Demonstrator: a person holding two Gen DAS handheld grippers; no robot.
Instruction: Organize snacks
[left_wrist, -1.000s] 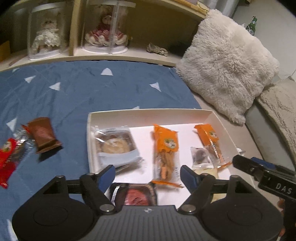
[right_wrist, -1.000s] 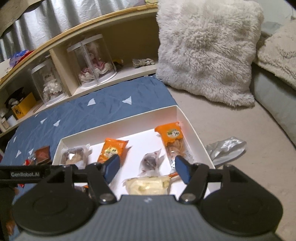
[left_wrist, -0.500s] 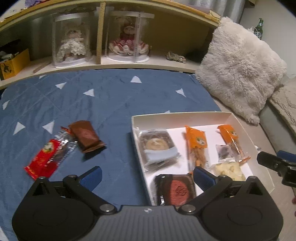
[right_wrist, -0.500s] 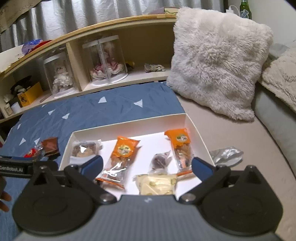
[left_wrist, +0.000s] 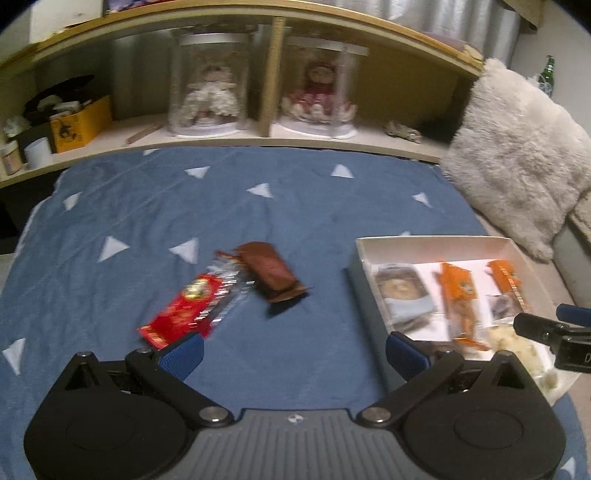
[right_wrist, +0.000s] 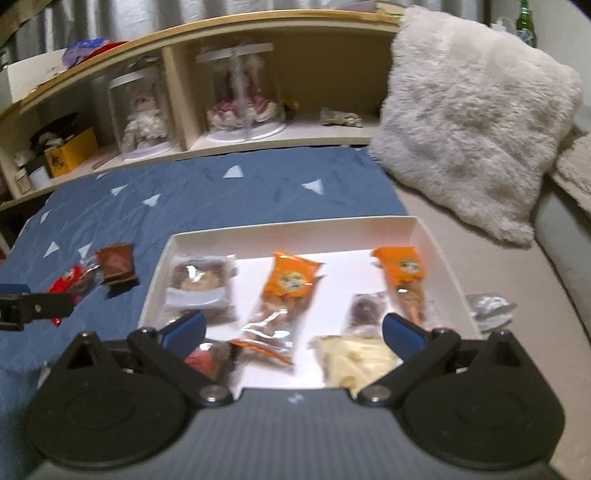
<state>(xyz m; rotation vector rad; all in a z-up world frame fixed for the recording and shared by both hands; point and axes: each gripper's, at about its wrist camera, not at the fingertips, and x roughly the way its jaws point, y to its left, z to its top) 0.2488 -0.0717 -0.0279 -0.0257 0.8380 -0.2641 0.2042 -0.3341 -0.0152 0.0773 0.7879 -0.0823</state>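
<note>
A white tray (right_wrist: 295, 229) on the bed holds a cookie pack (right_wrist: 201, 284), two orange packets (right_wrist: 288, 284) (right_wrist: 400, 269), a small dark packet (right_wrist: 365, 308), a pale yellow packet (right_wrist: 354, 358) and a red round snack (right_wrist: 207, 360). My right gripper (right_wrist: 293, 330) hangs open over the tray's near edge, gripping nothing. Left of the tray (left_wrist: 432, 242), a red packet (left_wrist: 184, 310) and a brown packet (left_wrist: 273, 273) lie on the blue blanket. My left gripper (left_wrist: 294, 353) is open and empty, just short of them.
A crumpled silver wrapper (right_wrist: 489, 306) lies on the beige surface right of the tray. A fluffy pillow (right_wrist: 472, 114) leans at the back right. Behind the blanket runs a low shelf (left_wrist: 258, 136) with two dolls in clear cases and a yellow box (left_wrist: 79, 123).
Both grippers opened wide and drew back. The left view swung from the tray over to the blanket, bringing the red and brown packets toward the middle.
</note>
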